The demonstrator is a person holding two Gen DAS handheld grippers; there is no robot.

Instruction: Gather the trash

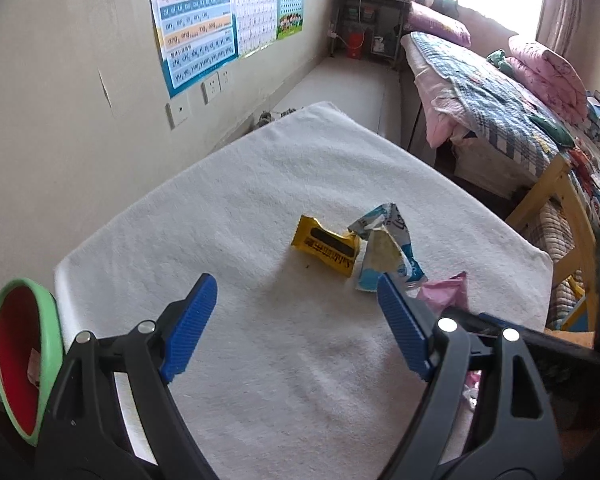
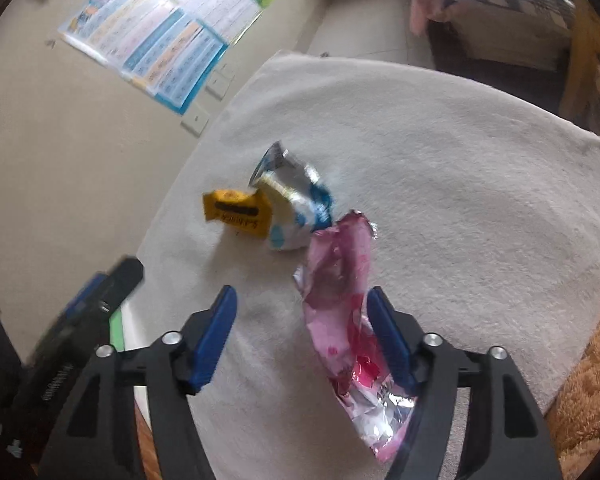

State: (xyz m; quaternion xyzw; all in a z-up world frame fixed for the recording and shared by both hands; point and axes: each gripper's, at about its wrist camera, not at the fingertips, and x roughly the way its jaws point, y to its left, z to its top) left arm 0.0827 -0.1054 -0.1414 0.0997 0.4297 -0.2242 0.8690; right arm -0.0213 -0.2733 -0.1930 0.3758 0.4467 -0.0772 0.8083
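A yellow wrapper [image 1: 326, 245] and a crumpled blue-and-white wrapper [image 1: 392, 252] lie together on the white towel [image 1: 260, 184]. A pink foil wrapper [image 1: 446, 291] lies right of them. My left gripper [image 1: 298, 300] is open and empty, short of the wrappers. In the right wrist view, my right gripper [image 2: 302, 320] is open. The pink wrapper [image 2: 340, 292] lies between its jaws against the right finger [image 2: 388, 344]. The yellow wrapper [image 2: 236, 212] and blue-and-white wrapper [image 2: 296, 200] lie beyond. The left gripper's body [image 2: 80, 320] shows at the left, blurred.
A green-rimmed red bin [image 1: 24, 356] stands at the towel's left edge with a scrap inside. A wall with posters [image 1: 196, 20] is on the left. A bed [image 1: 520, 112] and wooden frame [image 1: 560, 200] are on the right. Brown rug [image 2: 588, 400] lies at the lower right.
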